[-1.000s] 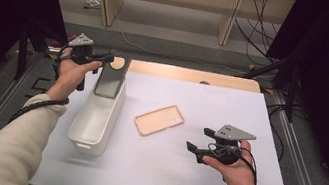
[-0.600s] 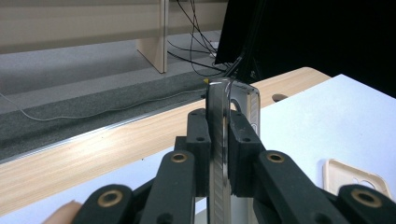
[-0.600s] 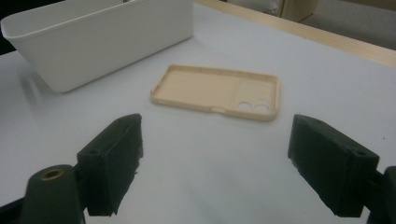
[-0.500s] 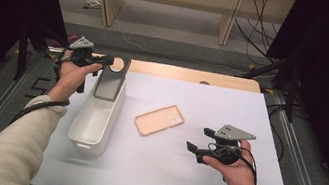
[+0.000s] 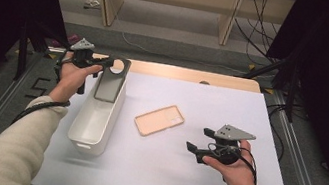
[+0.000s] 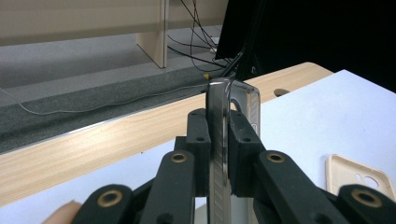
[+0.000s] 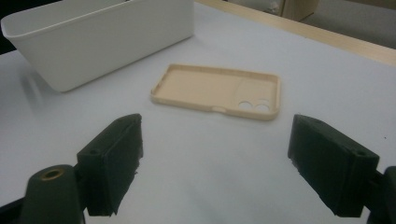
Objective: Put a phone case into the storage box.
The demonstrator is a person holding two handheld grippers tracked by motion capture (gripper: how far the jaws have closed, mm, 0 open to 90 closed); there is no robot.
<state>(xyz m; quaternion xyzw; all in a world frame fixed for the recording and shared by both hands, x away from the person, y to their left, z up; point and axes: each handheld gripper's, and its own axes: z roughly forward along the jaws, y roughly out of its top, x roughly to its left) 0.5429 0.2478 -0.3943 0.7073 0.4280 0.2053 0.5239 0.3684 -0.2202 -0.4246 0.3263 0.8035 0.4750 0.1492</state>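
A white sheet (image 5: 179, 176) covers most of the wooden table (image 5: 181, 73), leaving a bare wood strip along the far edge. Open white surface lies in front of the person and off to the right, with nothing standing on it.

A long white plastic bin (image 5: 96, 116) sits on the left part of the sheet, lengthwise away from the person, its near end close to the sheet's front left part. To its right, apart from it, a beige phone case (image 5: 160, 120) lies flat with its hollow side up, between the bin and the right hand.

The left gripper (image 5: 99, 63) is clamped on a dark translucent phone case (image 5: 111, 78), held over the far end of the bin. In the left gripper view that case (image 6: 219, 154) stands edge-on between the pads, so its face is hard to make out and its lower end is cut off by the frame.

The right gripper (image 5: 197, 141) hovers low over the sheet to the right of the beige case, its jaws spread wide with nothing between them; in the right gripper view they frame the beige case (image 7: 219, 91) and the bin (image 7: 107, 37) beyond.
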